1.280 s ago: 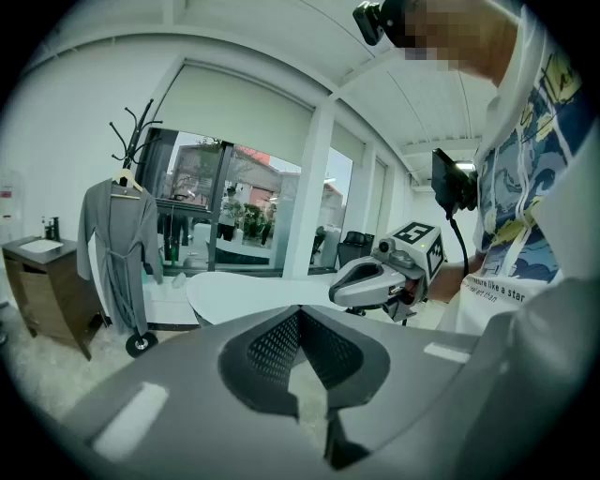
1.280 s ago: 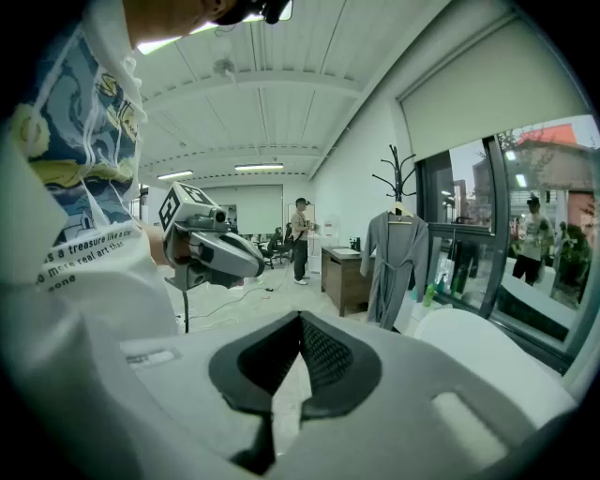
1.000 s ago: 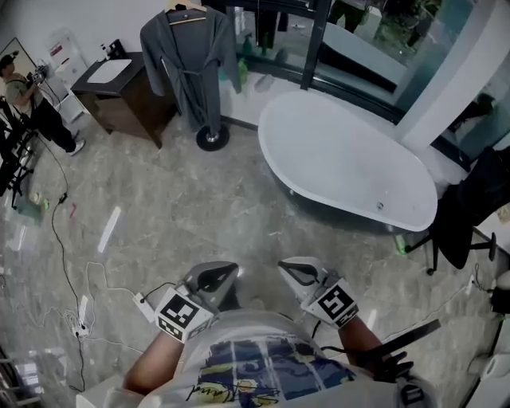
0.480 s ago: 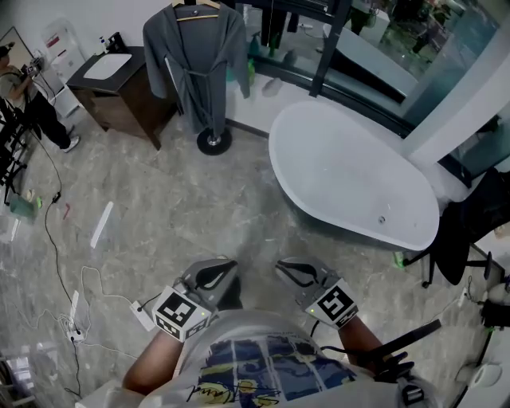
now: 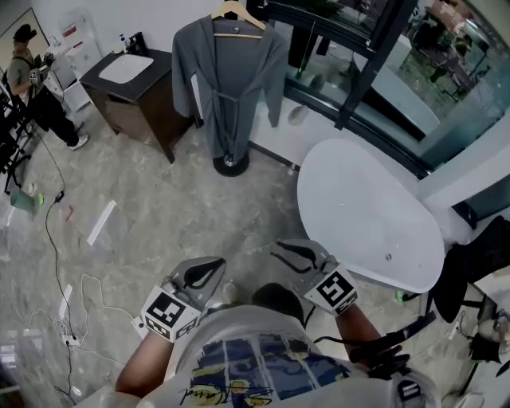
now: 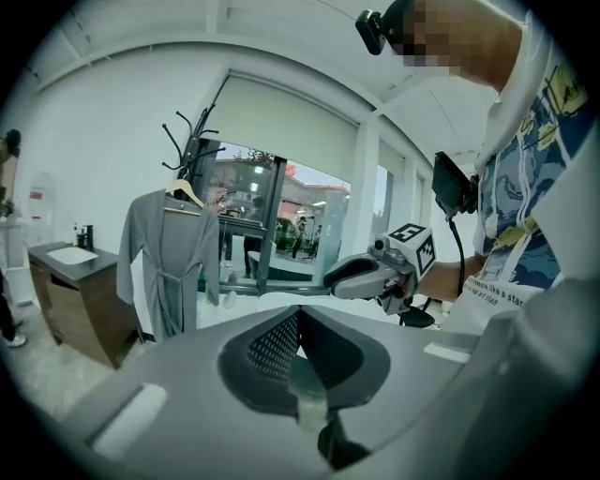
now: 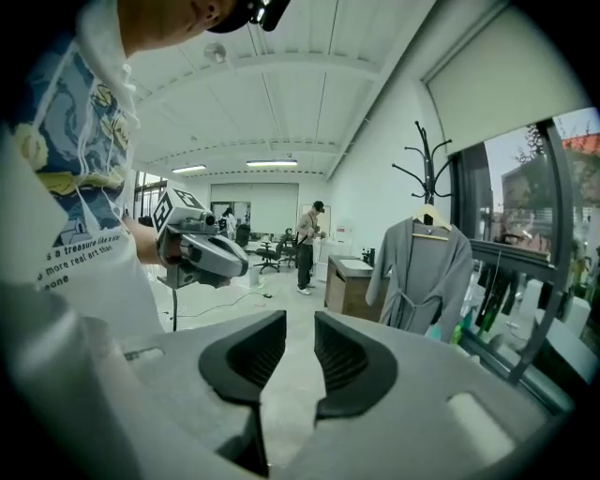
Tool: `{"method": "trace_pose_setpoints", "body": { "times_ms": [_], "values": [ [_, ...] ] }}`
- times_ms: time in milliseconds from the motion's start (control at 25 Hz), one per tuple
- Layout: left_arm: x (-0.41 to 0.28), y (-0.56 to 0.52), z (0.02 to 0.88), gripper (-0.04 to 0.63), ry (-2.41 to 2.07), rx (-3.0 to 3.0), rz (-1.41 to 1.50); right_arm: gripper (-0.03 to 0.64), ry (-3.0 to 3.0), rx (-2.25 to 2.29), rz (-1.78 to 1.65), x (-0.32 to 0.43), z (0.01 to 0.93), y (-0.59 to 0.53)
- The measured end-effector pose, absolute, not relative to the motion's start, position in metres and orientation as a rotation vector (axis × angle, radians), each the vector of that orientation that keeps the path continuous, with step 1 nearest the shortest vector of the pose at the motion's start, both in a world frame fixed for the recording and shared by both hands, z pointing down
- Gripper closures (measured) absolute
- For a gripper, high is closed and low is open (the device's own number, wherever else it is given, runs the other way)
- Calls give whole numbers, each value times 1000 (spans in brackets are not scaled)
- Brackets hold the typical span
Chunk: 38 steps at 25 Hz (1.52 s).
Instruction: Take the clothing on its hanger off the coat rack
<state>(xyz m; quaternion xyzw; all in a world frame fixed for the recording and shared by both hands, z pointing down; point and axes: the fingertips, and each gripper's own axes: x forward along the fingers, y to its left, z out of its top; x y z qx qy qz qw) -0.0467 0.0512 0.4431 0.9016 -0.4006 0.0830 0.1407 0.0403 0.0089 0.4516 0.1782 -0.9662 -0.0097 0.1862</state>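
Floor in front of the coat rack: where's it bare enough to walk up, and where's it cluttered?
Bare floor runs between the dark cabinet and the white bathtub, right up to the rack's base. Cables crowd the left side.

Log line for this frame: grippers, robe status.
robe: on hanger, hung on coat rack | left gripper: shut, empty | right gripper: opening, empty

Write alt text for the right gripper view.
The right tongs are opening their jaws, with nothing between them. Ahead to the right, a grey robe on a wooden hanger hangs from a black coat rack; the left tongs show at the left.
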Motion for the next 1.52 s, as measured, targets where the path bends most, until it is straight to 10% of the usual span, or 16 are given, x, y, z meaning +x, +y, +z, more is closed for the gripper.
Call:
{"method": "trace_pose_setpoints", "body": {
  "times_ms": [1040,1520],
  "values": [
    [-132,-232,418,575,-1636,2328,113,384,-2574,484,-391,-47,348,-609],
    [-152,-255,424,575,-1746,2207,142,321,-2563,198,-71,-115,352,-718]
  ]
}}
